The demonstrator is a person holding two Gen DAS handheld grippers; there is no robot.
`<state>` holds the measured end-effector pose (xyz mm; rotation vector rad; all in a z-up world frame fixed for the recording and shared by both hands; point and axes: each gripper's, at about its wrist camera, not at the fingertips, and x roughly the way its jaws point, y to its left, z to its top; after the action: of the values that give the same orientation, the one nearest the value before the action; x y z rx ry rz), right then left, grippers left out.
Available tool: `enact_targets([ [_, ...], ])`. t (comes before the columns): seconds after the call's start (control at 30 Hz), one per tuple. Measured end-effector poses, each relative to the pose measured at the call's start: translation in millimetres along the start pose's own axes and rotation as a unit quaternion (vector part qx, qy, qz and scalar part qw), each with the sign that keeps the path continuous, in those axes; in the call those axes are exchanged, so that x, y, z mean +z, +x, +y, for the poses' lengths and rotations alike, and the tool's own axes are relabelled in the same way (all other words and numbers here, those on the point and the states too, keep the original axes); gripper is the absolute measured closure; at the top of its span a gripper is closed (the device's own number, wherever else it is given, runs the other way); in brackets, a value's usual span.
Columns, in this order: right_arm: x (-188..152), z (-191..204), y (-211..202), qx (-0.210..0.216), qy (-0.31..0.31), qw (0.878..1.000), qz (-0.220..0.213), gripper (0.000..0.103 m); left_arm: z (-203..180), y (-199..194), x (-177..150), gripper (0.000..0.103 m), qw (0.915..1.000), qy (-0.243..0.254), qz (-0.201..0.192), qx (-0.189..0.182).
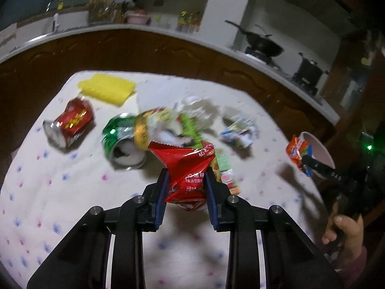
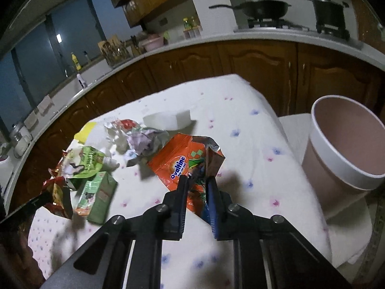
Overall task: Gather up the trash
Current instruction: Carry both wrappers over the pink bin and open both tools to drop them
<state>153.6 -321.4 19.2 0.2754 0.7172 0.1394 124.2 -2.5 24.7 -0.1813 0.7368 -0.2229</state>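
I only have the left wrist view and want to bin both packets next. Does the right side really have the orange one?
Observer: Yes. The right gripper is shut on the orange Ovaltine packet, pinching its near edge.
Operator: Anything inside the bin?
Observer: What shows of the inside of the pink bin looks empty; its bottom is hidden.
Operator: Where does it stand?
Observer: On a white surface just off the right edge of the tablecloth.

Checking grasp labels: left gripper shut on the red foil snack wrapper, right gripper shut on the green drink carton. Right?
Half right. The left gripper is shut on the red foil snack wrapper. The right gripper clamps the orange Ovaltine sachet, not the green drink carton, which lies untouched on the cloth in the right wrist view.
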Motion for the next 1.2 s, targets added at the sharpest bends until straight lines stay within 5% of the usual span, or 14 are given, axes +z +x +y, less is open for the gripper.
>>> enact_targets([
  [0.6,7.1,-54.0,-68.7,-0.038,0.036,0.997,-0.060,0.087,-112.8,9.3,34.5,0.076,0.9912,0.074,-0.022,-0.108],
  [1.2,19.3,-150.8,-110.7,-0.118,0.086,0.985,-0.093,0.087,-257.1,57.5,64.3,0.076,0.9678,0.148,-0.021,-0.203],
])
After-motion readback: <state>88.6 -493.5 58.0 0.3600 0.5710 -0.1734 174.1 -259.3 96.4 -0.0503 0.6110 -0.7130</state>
